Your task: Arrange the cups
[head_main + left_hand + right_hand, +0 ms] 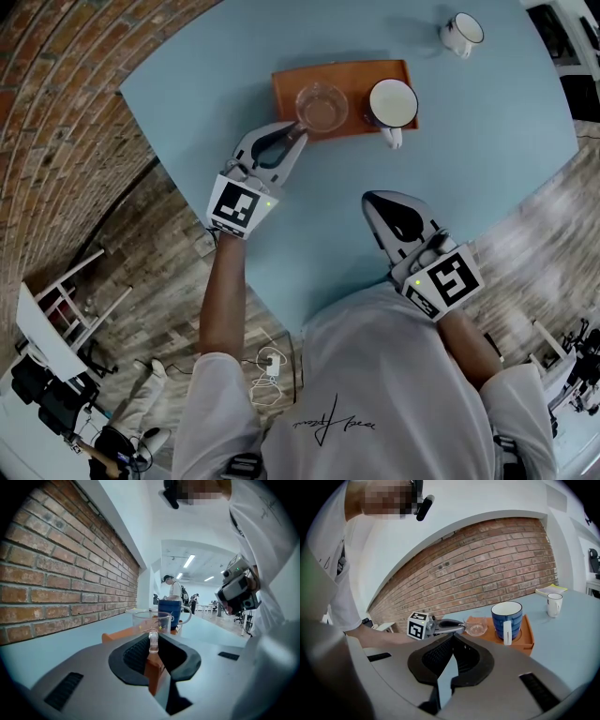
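Head view first: your left gripper (pixel 298 134) was up at the near edge of the orange tray (pixel 347 70) on the blue tabletop (pixel 234 75), right against the glass cup (pixel 322 106). A blue cup (pixel 392 101) stood beside the glass cup on the tray. A white mug (pixel 462 33) stood alone at the far right. Your right gripper (pixel 375 202) was well back from the tray, close to your body.

Left gripper view: your jaws pinched the glass cup's clear handle, and the cup sat on the tray.

Right gripper view: your jaws were pressed together with nothing between them, aimed toward the tray.
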{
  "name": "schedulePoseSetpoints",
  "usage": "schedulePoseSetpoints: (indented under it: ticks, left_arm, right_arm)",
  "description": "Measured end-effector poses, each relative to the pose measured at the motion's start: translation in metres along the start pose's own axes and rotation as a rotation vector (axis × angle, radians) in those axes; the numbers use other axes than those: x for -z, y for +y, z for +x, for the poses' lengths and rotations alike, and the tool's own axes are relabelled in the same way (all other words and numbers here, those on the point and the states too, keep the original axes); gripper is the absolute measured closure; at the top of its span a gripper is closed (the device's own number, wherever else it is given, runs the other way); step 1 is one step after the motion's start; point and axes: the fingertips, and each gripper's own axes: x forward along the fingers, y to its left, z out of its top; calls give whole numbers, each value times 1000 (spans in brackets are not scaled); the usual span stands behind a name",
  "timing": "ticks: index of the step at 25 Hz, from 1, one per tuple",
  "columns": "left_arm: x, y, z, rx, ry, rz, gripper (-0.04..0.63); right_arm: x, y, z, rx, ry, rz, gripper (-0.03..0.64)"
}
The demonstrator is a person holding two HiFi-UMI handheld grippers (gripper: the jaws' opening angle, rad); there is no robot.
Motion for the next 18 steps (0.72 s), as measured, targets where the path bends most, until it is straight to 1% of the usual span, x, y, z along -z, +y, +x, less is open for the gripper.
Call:
schedulePoseSetpoints:
  ticks: [4, 9, 13, 18]
  left_arm:
    - [1, -1, -6, -24, 2, -13, 540]
    - [0, 0, -13, -58, -11, -50, 540]
    - [-4, -2, -15, -95, -3, -44, 540]
    - [-9, -10, -13, -106, 3, -43, 540]
  right_arm:
    - [-1, 2, 2, -5, -4, -1, 595]
    - [-3, 5, 3, -13, -11, -4, 595]
    - [-4, 6, 1, -18, -20, -3, 595]
    - [-8, 7, -5, -25, -39, -6, 595]
